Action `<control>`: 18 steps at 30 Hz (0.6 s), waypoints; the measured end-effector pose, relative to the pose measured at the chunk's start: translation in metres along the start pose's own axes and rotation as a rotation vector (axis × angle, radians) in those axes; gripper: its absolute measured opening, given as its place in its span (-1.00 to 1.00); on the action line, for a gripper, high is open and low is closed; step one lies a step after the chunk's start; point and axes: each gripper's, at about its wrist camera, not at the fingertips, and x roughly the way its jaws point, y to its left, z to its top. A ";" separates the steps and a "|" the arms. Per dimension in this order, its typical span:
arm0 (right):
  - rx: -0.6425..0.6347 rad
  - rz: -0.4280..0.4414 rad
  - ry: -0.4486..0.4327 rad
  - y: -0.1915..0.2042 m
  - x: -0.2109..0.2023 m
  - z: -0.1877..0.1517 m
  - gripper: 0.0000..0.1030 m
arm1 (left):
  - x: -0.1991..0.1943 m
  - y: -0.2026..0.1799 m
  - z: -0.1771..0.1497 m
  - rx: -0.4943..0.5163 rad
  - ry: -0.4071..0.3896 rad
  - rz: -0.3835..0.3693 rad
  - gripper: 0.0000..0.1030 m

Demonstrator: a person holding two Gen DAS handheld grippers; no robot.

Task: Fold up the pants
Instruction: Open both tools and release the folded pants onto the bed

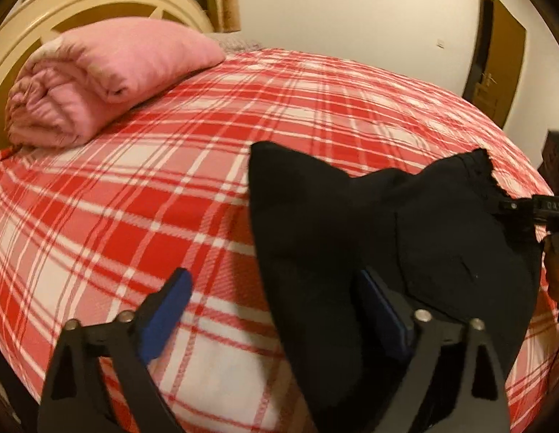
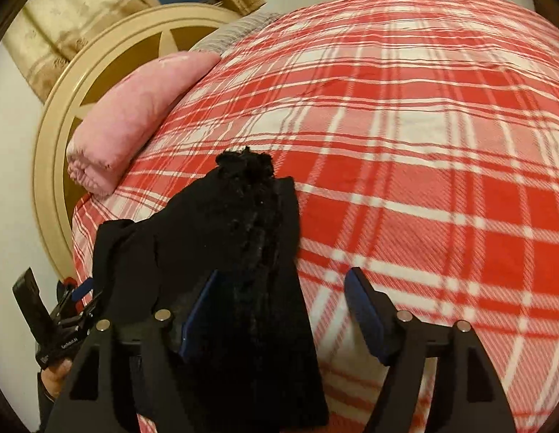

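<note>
Black cloth fills the near ground in both wrist views: the pants [image 1: 405,238] lie bunched on the plaid bedspread [image 1: 135,187], partly folded over themselves, with the frilled waistband edge [image 2: 247,160] at their far end. My left tool [image 1: 276,310] is spread wide; its right finger [image 1: 384,314] sits against or under the dark fabric, its left finger over bare bedspread, so it pinches nothing. My right tool [image 2: 283,310] is likewise spread, its left finger [image 2: 198,314] on the pants and its right finger over the plaid, gripping nothing that I can see.

I judge the main risk is closing on a single layer. The cloth is doubled and dark, the edges are hard to read, and a shallow pinch would drag one layer and undo the fold. The two tools also sit near each other across the garment, so a careless move could knock them together or snag a finger in the fabric.

Farther left, a rolled pink blanket [image 1: 99,79] rests by the cream headboard [image 1: 99,0]. I see no containers anywhere on the bed.
</note>
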 end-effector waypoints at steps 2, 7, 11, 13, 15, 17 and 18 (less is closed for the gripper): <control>0.008 -0.051 -0.034 -0.001 -0.014 -0.006 0.41 | -0.007 0.003 -0.003 0.002 -0.008 0.030 0.97; 0.014 -0.190 -0.118 0.002 -0.063 -0.023 0.41 | -0.033 0.001 -0.010 0.024 -0.030 0.071 0.97; -0.086 -0.218 -0.209 0.038 -0.113 -0.052 0.41 | -0.071 -0.003 -0.014 0.013 -0.089 0.061 0.97; -0.139 -0.231 -0.256 0.058 -0.135 -0.067 0.41 | -0.095 -0.011 -0.016 0.018 -0.135 0.047 0.97; -0.189 -0.245 -0.301 0.079 -0.154 -0.081 0.41 | -0.118 -0.020 -0.015 0.035 -0.182 0.030 0.97; -0.244 -0.248 -0.358 0.102 -0.175 -0.097 0.42 | -0.139 -0.029 -0.013 0.046 -0.222 0.017 1.00; -0.259 -0.247 -0.381 0.111 -0.182 -0.103 0.42 | -0.147 -0.033 -0.012 0.044 -0.241 0.007 1.00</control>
